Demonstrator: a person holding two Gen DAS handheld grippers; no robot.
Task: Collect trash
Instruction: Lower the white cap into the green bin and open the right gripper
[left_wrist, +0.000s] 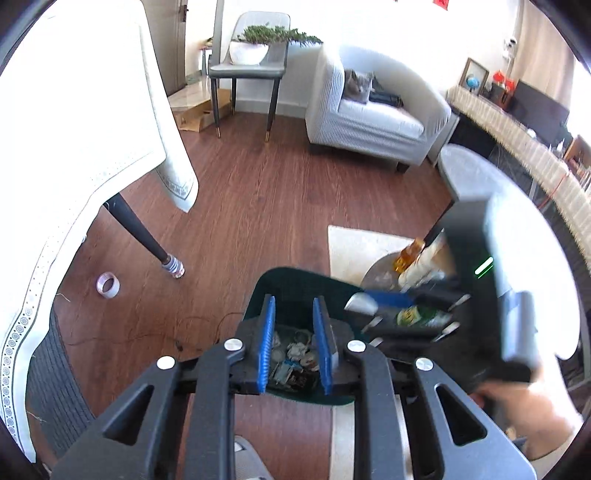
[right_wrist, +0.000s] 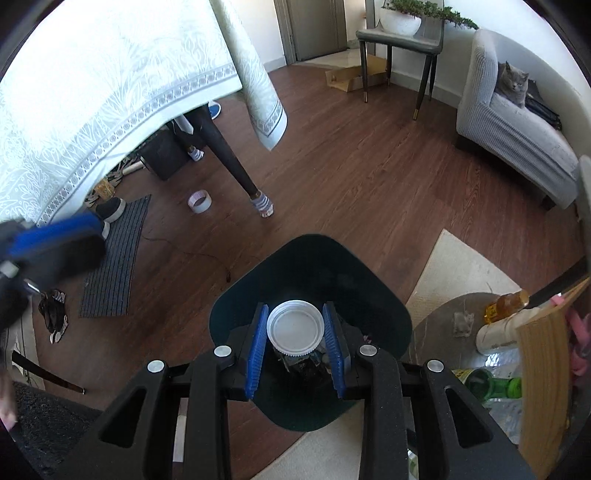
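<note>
**Cup held right above the bin**

The right gripper (right_wrist: 295, 347) has its fingers (right_wrist: 257, 350) clamped on a white cup (right_wrist: 294, 329), base toward the camera, long axis pointing down into the dark bin (right_wrist: 384, 295) directly below; release looks next. The left gripper (left_wrist: 293, 345) is beside it, also over the bin; its fingers are apart and empty, trash (left_wrist: 295, 354) visible between them.

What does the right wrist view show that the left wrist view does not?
Only the right wrist view: a white lid pinched by the right gripper, and a floor mat. Only the left wrist view: the left gripper, empty, with crumpled trash showing between its fingers. Both: the dark bin, tape roll, grey cat.
</note>
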